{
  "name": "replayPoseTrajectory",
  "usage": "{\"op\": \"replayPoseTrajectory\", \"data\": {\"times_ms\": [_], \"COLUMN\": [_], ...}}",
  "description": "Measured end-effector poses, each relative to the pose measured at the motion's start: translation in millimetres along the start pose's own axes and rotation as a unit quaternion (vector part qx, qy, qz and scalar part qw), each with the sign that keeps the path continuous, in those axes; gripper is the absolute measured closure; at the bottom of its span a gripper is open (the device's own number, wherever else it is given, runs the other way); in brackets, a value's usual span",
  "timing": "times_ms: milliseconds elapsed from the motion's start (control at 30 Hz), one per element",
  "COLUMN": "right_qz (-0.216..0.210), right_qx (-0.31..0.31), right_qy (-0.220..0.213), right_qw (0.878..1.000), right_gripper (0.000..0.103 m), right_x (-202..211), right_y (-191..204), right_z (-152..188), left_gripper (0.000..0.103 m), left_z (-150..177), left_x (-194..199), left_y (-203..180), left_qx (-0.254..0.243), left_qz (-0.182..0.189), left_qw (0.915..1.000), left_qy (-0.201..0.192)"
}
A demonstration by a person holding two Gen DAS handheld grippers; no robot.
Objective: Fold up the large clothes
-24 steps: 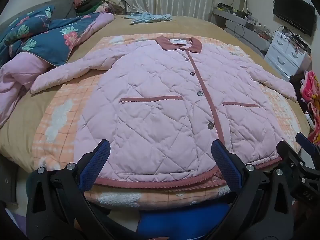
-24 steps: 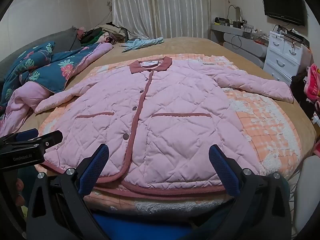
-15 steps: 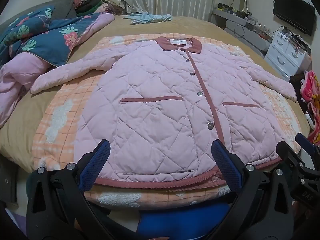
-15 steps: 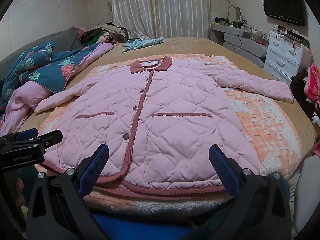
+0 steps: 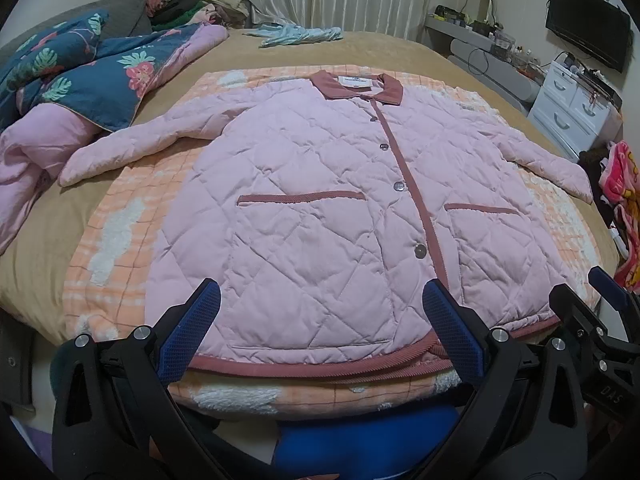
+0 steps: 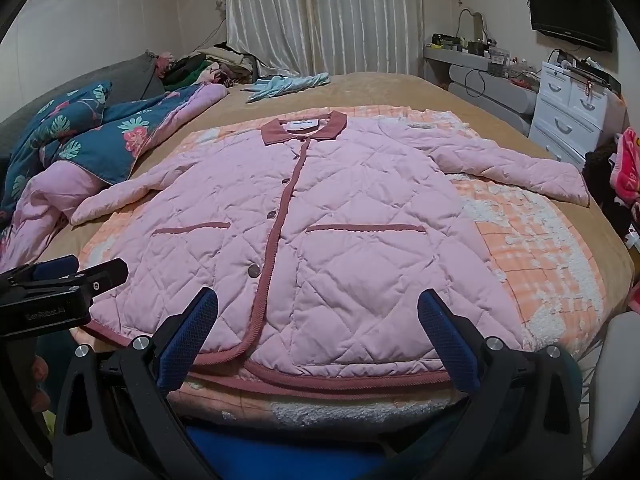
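A pink quilted jacket [image 5: 320, 200] with dark pink trim lies flat, buttoned and face up on an orange checked blanket [image 5: 116, 240] on the bed, both sleeves spread out; it also shows in the right wrist view [image 6: 340, 232]. My left gripper [image 5: 320, 332] is open and empty, hovering just before the hem on the jacket's left half. My right gripper [image 6: 318, 336] is open and empty before the hem on the right half. The right gripper shows at the right edge of the left wrist view [image 5: 600, 320], and the left gripper at the left edge of the right wrist view [image 6: 60, 284].
A blue floral quilt [image 5: 80, 76] and a pink blanket [image 5: 36, 152] are bunched at the bed's left. A light blue garment [image 5: 300, 34] lies at the far end. White drawers [image 5: 576, 108] and colourful cloth [image 5: 624, 208] stand to the right of the bed.
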State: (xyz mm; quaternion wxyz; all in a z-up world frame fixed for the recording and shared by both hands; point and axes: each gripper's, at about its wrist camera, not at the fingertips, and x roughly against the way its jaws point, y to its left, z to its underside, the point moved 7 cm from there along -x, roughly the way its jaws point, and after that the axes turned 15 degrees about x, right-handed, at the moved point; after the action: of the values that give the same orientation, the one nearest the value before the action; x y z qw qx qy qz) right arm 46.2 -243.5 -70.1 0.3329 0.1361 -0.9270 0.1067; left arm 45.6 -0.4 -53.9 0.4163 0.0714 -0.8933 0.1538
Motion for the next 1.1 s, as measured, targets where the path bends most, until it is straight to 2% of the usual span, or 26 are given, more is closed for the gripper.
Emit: {"op": "replayPoseTrajectory", "data": {"times_ms": [1100], "right_qz": [-0.002], "right_qx": [0.003], "right_qy": [0.005], "right_qw": [1.000], "right_gripper": [0.004], "right_x": [-6], "right_y": [3], "right_z": [2], "left_gripper": [0.008], "left_z": [7], "left_x": [-13], "left_y": [3], "left_qx": [0.004], "left_qz": [-0.001], "left_qw": [0.9999], "left_qy": [0.010]}}
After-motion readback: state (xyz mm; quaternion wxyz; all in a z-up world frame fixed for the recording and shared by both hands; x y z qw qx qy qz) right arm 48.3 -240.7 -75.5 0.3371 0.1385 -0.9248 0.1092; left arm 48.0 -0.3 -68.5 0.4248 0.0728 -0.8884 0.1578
